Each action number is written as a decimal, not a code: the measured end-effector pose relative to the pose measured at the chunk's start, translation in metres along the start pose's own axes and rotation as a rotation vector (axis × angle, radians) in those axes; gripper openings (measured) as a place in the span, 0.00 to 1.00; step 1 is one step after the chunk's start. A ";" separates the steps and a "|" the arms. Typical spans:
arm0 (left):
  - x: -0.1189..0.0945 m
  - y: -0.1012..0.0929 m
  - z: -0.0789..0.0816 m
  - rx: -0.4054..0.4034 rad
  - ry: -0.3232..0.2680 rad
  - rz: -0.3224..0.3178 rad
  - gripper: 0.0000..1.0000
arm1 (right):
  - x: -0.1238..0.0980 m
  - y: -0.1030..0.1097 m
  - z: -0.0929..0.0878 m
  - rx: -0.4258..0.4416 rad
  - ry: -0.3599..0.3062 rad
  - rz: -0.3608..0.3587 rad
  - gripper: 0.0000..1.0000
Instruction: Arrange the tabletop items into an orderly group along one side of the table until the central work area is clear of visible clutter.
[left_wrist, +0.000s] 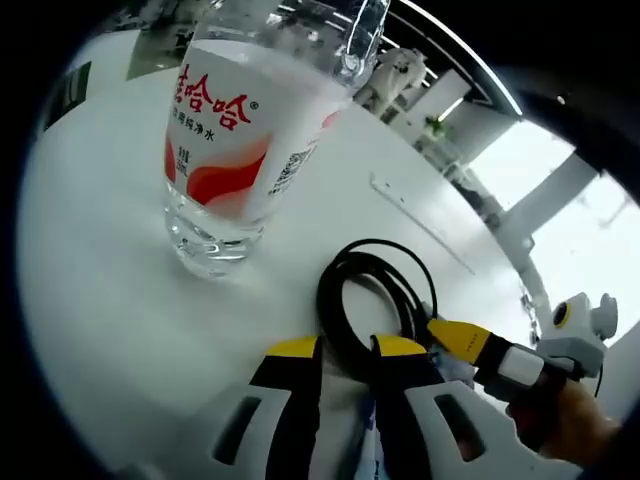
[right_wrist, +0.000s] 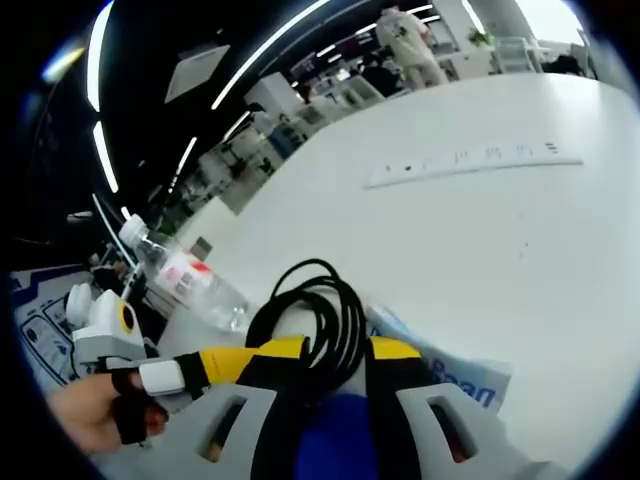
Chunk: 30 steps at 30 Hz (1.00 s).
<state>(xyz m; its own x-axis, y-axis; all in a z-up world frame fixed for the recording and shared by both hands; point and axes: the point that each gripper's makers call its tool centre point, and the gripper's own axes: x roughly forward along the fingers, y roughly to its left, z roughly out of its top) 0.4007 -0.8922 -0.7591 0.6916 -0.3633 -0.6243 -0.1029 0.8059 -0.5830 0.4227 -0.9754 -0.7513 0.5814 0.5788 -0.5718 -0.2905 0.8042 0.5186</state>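
In the left gripper view, the left gripper (left_wrist: 345, 350) has its yellow-tipped jaws closed on a coiled black cable (left_wrist: 372, 298) that loops up from between them over the white table (left_wrist: 100, 270). A clear water bottle (left_wrist: 235, 140) with a red and white label stands upright just beyond the coil. The right gripper (left_wrist: 462, 338) reaches in from the right, its yellow tip touching the cable, a person's hand (left_wrist: 580, 425) behind it.

In the right gripper view, the right gripper (right_wrist: 335, 352) also grips the same cable (right_wrist: 318, 318), which passes between its jaws. A blue and white packet (right_wrist: 455, 375) lies under the right jaw. The left gripper (right_wrist: 225, 362) comes in from the left, held by a hand (right_wrist: 85, 415); the bottle (right_wrist: 185, 275) sits behind it.
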 end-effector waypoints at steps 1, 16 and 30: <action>0.000 -0.001 0.001 0.001 -0.003 -0.001 0.16 | 0.000 -0.001 -0.001 -0.005 0.003 -0.003 0.16; -0.007 -0.004 0.012 0.064 -0.070 0.012 0.06 | -0.009 0.009 0.015 -0.056 -0.064 0.015 0.00; -0.081 -0.037 0.032 0.136 -0.183 -0.071 0.04 | -0.071 0.064 0.026 -0.006 -0.198 0.067 0.00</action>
<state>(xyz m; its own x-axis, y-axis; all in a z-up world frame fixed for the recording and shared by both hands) 0.3714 -0.8773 -0.6699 0.8129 -0.3402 -0.4727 0.0390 0.8416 -0.5387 0.3826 -0.9690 -0.6610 0.6983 0.5938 -0.3997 -0.3380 0.7658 0.5471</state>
